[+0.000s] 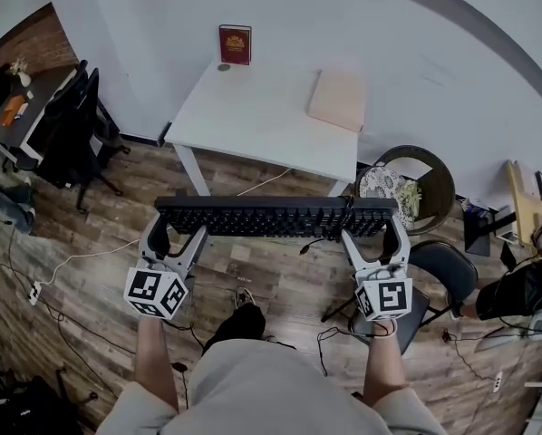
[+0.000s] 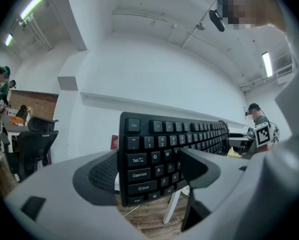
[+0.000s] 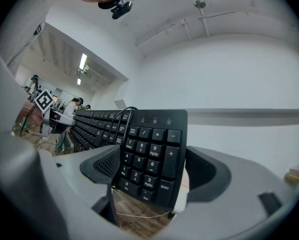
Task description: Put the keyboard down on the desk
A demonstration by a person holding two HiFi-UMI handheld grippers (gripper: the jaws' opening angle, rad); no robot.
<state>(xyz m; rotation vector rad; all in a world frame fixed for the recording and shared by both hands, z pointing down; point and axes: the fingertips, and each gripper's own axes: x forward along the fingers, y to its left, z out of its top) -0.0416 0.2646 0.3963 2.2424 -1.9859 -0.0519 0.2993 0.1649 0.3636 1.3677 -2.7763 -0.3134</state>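
Keyboard [image 1: 275,216] held in air over the floor, short of the desk [image 1: 253,107]. Left gripper [image 1: 178,229] pinches the Esc end, right gripper [image 1: 375,229] pinches the numpad end. Judged stiff, light, slick plastic, so end grips suit it. Cable [image 3: 118,116] loops over the keys, its far end unseen. Underside hidden.

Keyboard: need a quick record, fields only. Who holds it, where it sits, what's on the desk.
keyboard: black, full-size, held level in the air
left gripper: jaws shut on the keyboard's left end, by Tab and Caps Lock
right gripper: jaws shut on its right end, at the number pad
position: short of the desk's near edge, over wooden floor
desk: white; red book at the back edge, beige pad on the right
placement: not yet done
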